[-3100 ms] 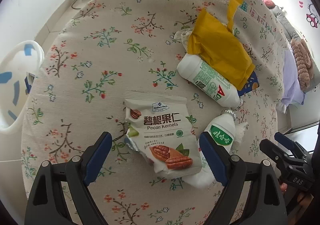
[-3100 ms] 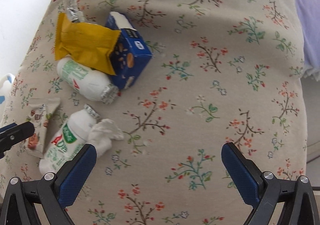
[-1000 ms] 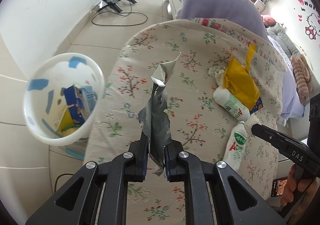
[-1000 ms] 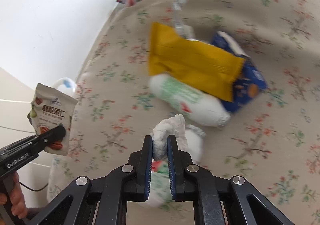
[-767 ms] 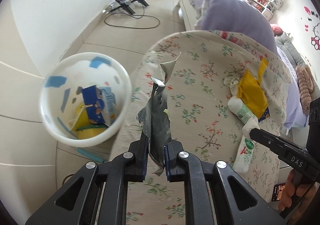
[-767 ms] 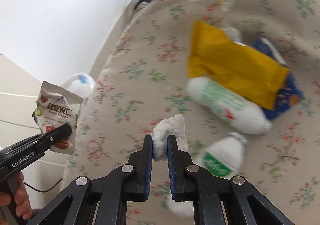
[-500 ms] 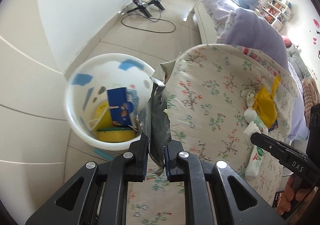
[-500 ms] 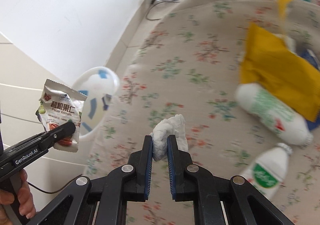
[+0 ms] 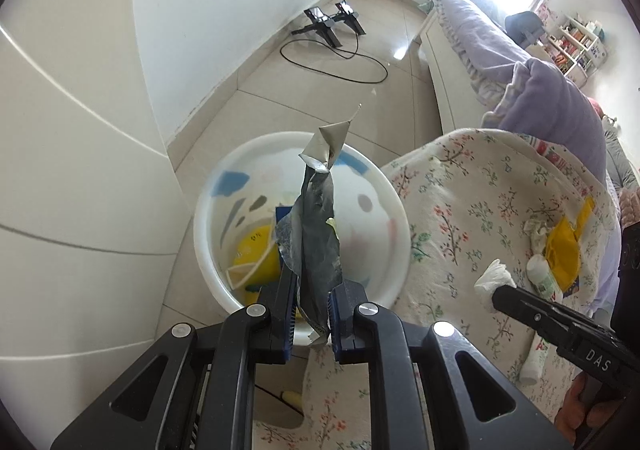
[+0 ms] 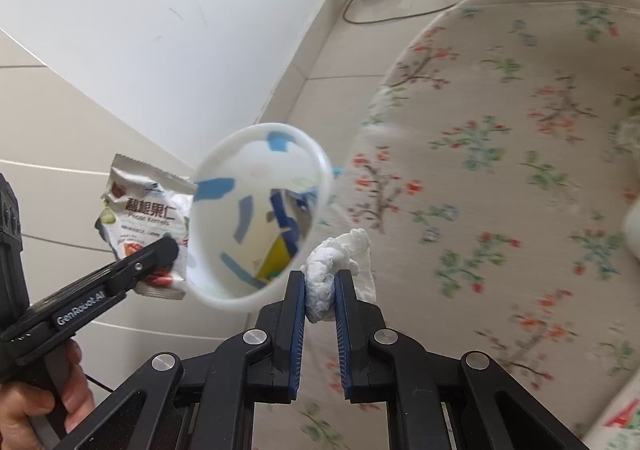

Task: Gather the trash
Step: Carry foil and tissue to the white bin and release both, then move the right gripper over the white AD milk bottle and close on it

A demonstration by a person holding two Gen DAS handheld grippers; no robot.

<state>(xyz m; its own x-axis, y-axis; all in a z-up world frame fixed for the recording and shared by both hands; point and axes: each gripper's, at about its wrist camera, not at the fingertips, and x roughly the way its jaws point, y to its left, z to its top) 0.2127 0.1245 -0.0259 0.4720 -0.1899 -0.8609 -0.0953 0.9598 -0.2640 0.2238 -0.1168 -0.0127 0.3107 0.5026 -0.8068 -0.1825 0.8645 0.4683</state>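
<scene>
- Our left claw (image 9: 312, 314) is pinching a pecan kernel packet (image 9: 316, 234) edge-on, so in the left wrist view we see mostly its silver inside; the right wrist view shows its printed face (image 10: 146, 226).
- The packet hangs over a white trash bin (image 9: 204, 234) with blue patches, standing on the tiled floor (image 9: 320, 90) just beside the floral-covered surface (image 9: 472, 218).
- In the bin we see a yellow wrapper (image 9: 256, 254) and a blue carton (image 10: 286, 226).
- Our right claw (image 10: 320, 298) is pinching a crumpled white tissue (image 10: 332, 266), held above the edge of the surface, near the bin's rim.
- Further along the surface lie a yellow packet (image 9: 564, 254), a white bottle with green print (image 9: 542, 276) touching it, and a second white bottle (image 9: 532, 360).
</scene>
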